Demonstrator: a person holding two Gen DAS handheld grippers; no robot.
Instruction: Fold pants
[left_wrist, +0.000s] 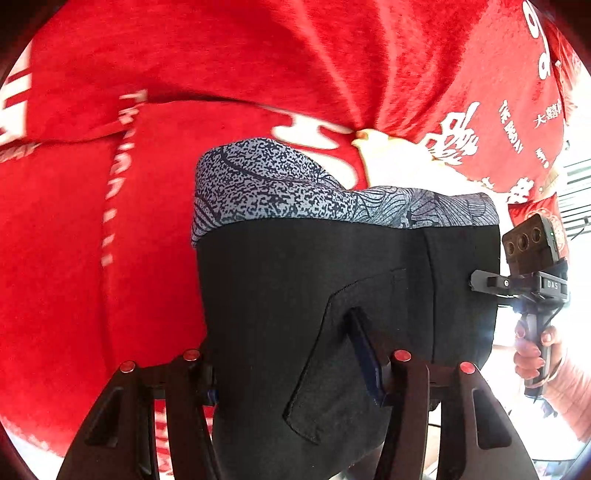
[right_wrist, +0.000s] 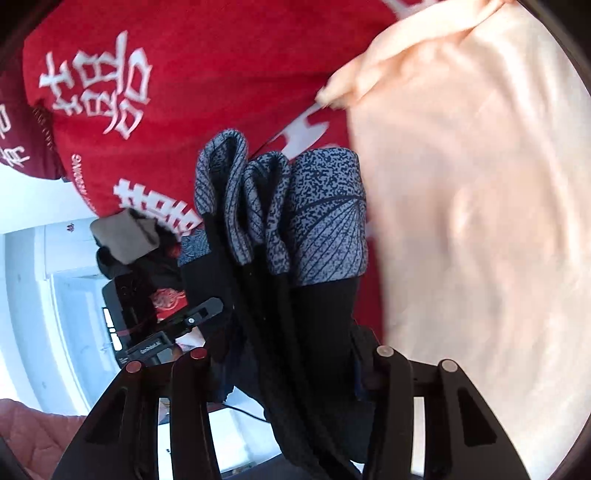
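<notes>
The black pants (left_wrist: 314, 302) with a grey-blue patterned waistband (left_wrist: 295, 192) hang lifted in the air, close to the person's red shirt. My left gripper (left_wrist: 299, 373) is shut on the black cloth near a pocket seam. In the left wrist view my right gripper (left_wrist: 480, 282) pinches the far edge of the pants below the waistband. In the right wrist view my right gripper (right_wrist: 291, 369) is shut on bunched black cloth (right_wrist: 317, 332), with the waistband (right_wrist: 325, 221) folded in loops above it. The left gripper (right_wrist: 207, 310) shows there at the left, on the pants.
The person's red shirt with white characters (left_wrist: 221, 74) fills the background close behind the pants. A peach sleeve (right_wrist: 480, 221) covers the right of the right wrist view. A hand (left_wrist: 532, 350) holds the right gripper's handle. A bright white room (right_wrist: 44, 277) lies at the left.
</notes>
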